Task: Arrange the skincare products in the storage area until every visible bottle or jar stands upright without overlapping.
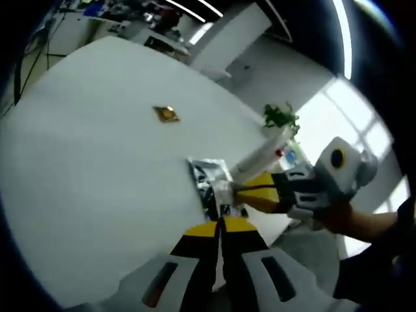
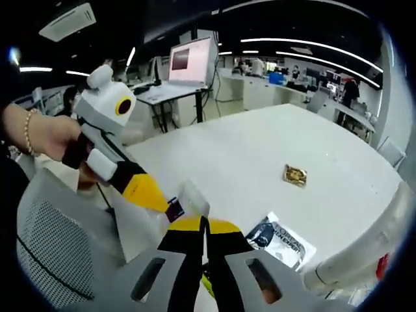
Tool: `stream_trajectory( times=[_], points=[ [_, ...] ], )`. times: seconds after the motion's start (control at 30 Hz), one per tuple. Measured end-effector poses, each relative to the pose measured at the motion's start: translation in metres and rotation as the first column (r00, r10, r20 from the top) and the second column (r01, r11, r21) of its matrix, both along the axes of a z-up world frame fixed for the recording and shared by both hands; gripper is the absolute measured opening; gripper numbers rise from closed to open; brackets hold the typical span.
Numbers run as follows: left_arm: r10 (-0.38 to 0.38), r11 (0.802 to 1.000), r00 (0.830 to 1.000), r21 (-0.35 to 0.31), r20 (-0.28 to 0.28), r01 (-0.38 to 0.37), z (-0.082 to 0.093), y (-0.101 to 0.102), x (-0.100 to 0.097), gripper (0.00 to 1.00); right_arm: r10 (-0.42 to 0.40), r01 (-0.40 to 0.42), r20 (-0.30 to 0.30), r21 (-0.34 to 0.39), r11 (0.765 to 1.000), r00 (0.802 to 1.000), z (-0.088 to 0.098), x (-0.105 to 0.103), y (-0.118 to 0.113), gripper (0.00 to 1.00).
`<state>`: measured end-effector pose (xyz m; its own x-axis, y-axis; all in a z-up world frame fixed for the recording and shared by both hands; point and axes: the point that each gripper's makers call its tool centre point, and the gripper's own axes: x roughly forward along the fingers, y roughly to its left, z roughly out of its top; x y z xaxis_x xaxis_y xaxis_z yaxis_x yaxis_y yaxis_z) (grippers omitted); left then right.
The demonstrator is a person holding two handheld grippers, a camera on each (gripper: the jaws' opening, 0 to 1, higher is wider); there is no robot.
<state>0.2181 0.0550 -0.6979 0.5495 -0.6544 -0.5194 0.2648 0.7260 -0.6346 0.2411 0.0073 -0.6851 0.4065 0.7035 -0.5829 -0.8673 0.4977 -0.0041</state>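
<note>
White desk (image 2: 260,149). Lying on it: one small gold packet (image 2: 295,175) near centre, one silver-and-dark sachet (image 2: 281,239) flat near the edge.

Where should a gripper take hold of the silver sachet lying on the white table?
Probably by the edge of the silver sachet that reaches the table rim, coming in low from that side. It lies flat and thin, so its face gives the fingers nothing to pinch.

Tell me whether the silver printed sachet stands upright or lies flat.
Flat. The silver printed sachet lies face up on the white table, label readable.
</note>
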Motion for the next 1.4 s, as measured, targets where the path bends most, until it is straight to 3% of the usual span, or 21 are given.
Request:
stream_trajectory(
  times=[0.37,0.47,0.87,1.4],
  points=[
    [0.006,1.000,0.998,0.029,-0.056,-0.004,-0.026,0.003,0.001,0.05,-0.014,0.013,-0.034,-0.044,0.999,0.999,-0.032,0.009,-0.002,0.01],
    [0.019,1.000,0.997,0.025,-0.074,-0.018,-0.035,0.008,0.002,0.05,-0.026,0.024,-0.051,-0.037,0.999,0.998,-0.034,0.012,-0.005,0.01],
    [0.016,0.999,0.995,0.052,-0.101,-0.011,-0.051,0.012,0.002,0.05,-0.033,0.028,-0.100,-0.050,0.998,0.994,-0.051,0.012,0.003,0.01],
    [-0.012,0.993,0.994,0.111,-0.111,0.024,-0.065,0.011,0.006,0.05,-0.050,0.041,-0.097,-0.095,0.995,0.994,-0.072,0.015,0.002,0.01]
  ],
)
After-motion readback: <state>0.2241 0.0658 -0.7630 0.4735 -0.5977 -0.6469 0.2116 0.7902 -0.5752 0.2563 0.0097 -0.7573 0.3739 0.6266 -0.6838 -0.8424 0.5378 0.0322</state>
